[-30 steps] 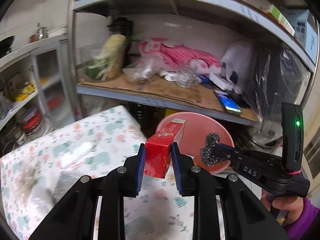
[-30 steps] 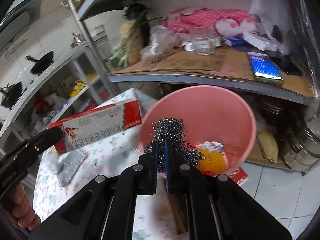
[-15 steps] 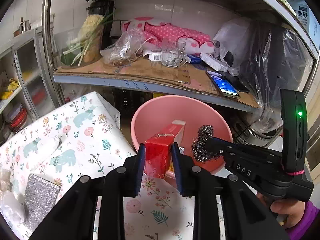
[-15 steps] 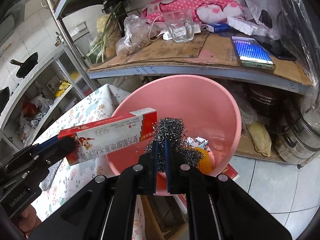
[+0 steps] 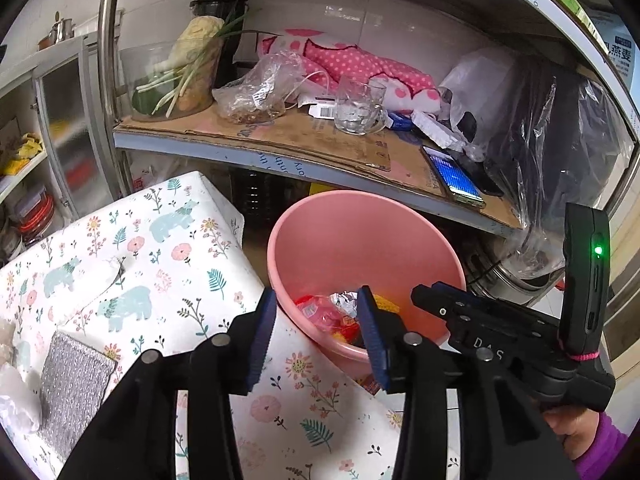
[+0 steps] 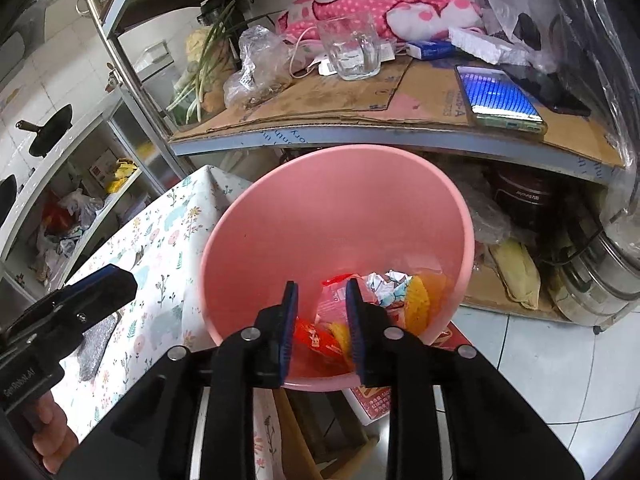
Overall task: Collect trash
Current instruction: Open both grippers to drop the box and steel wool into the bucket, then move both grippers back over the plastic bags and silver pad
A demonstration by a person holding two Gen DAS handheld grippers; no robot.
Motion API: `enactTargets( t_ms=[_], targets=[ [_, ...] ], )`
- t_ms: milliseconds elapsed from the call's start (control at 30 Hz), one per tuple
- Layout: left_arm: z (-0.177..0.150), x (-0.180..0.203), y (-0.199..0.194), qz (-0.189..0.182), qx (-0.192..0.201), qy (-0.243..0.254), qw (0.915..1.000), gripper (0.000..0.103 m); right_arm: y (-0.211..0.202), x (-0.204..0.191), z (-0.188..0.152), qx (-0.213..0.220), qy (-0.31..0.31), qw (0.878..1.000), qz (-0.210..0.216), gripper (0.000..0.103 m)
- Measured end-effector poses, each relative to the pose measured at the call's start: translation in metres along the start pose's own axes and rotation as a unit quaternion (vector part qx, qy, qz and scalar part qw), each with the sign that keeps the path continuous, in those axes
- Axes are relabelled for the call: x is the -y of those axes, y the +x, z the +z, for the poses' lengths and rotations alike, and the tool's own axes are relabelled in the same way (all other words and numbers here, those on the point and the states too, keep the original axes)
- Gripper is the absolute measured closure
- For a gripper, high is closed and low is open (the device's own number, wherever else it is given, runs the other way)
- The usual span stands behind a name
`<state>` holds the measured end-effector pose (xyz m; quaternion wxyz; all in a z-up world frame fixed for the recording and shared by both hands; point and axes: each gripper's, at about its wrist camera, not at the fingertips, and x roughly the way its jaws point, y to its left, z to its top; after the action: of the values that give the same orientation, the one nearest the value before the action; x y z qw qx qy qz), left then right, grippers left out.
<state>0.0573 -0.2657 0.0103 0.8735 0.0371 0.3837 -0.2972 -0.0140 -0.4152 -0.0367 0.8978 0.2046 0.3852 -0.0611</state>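
Two handheld black grippers with blue finger pads hang over a round pink plastic bin (image 6: 256, 240) that stands on the floor beside a table draped in a white floral tablecloth (image 5: 152, 248). The left gripper (image 5: 316, 332) has its fingers spread wide with nothing between them, poised above the near rim of the bin. The right gripper (image 6: 322, 320) is also parted and empty, pointing straight down into the bin's mouth.

Inside the bin lie red and orange wrappers (image 6: 320, 336) and a crumpled white paper ball (image 6: 386, 286).

Trash not yet collected sits on the table, down and to the left of the left gripper's fingers: a flat grey rectangular scouring pad (image 5: 72, 384), its long axis running roughly away from the camera, and just beside it at the table's left edge a crumpled clear plastic scrap (image 5: 16, 400). The left gripper looks nearer to both, so the coming reach probably swings leftward, away from the bin.
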Motion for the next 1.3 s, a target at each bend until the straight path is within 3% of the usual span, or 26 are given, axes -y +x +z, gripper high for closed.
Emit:
enactTargets(
  t_ms=[533,1300],
  targets=[
    [-0.028,-0.026,-0.041,0.033,0.006,-0.018,0.9993,0.041,-0.028,-0.05,-0.023,-0.001,-0.04,0.999,0.025,0.066],
    [-0.067,-0.083,-0.097,0.085,0.014,-0.05,0.995,0.04,-0.04,-0.133,-0.062,-0.028,-0.094,0.992,0.078,0.066]
  ],
)
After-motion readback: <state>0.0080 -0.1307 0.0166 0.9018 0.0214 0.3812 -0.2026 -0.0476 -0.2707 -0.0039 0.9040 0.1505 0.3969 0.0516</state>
